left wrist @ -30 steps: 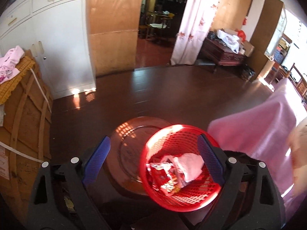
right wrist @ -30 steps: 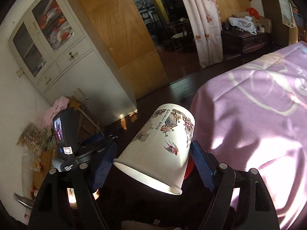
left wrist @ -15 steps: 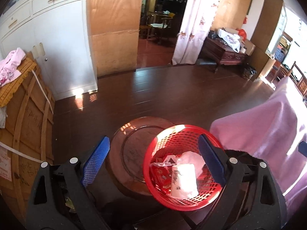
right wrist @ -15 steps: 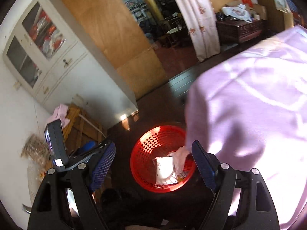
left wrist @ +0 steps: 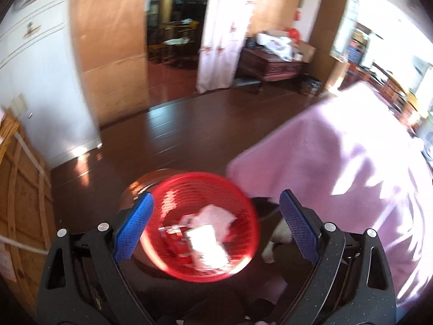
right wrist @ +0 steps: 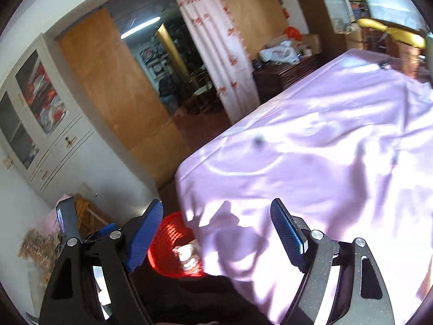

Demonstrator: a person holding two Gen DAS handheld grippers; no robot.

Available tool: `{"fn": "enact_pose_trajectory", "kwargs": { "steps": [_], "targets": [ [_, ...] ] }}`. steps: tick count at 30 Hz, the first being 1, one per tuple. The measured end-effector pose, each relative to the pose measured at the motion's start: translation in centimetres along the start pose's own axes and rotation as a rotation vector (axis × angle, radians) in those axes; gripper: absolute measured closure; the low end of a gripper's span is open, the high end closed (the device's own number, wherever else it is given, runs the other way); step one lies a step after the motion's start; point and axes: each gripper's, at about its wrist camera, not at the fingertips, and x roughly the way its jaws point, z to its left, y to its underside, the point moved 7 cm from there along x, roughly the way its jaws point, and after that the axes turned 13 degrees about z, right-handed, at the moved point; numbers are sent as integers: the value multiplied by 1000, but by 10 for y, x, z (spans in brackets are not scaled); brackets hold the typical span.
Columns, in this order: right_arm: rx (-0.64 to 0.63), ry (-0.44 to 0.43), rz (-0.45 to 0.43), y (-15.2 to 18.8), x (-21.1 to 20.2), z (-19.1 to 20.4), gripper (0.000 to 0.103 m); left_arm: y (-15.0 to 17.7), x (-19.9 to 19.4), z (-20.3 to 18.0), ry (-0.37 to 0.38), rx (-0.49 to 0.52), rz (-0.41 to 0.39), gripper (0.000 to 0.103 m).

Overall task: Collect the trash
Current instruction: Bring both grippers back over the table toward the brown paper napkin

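Your left gripper (left wrist: 216,222): jaws spread wide, nothing btwn the blue pads, released. L wrist view is motion-blurred. Red basket (left wrist: 201,226) sits lower center of frame, btwn the two fingers as seen by the cam but below them, not touched. Inside it: white paper cup (left wrist: 207,245) lying on its side, red wrapper (left wrist: 174,237) just left of the cup, crumpled white paper (left wrist: 216,214) behind it toward upper right of the basket. Basket rests partly on a round brown tray (left wrist: 135,187) at its upper left edge. Pink cloth (left wrist: 338,168) fills the right half of frame, its corner just beside the basket rim.

Your right gripper (right wrist: 216,233): also released, fingers wide apart, holding nothing. R wrist view: pink cloth (right wrist: 311,162) takes center and right. Red basket (right wrist: 165,246) at lower left of center, half hidden by the cloth edge and the left blue pad; something white w/ red print shows inside, too blurred to ID. White cabinet (right wrist: 46,124) at left of frame.
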Motion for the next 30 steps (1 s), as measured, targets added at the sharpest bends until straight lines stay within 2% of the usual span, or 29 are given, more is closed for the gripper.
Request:
{"fn": "enact_pose_trajectory", "kwargs": {
  "steps": [5,12,20,25,30],
  "targets": [
    [69,93,-116,11,-70,-57,21,-1,-20,-80,87,170,-12,10],
    [212,206,-282,40,-164,-146,18,17,-49,-231,212,513,-21,7],
    [327,271,-370,68,-220,-211,18,68,-62,-404,386,822,58,7],
    [370,312,-404,77,-251,-248,18,105,-41,-487,393,955,135,7],
    [402,340,-421,80,-272,-274,18,127,-11,-531,306,1022,176,7]
  ]
}}
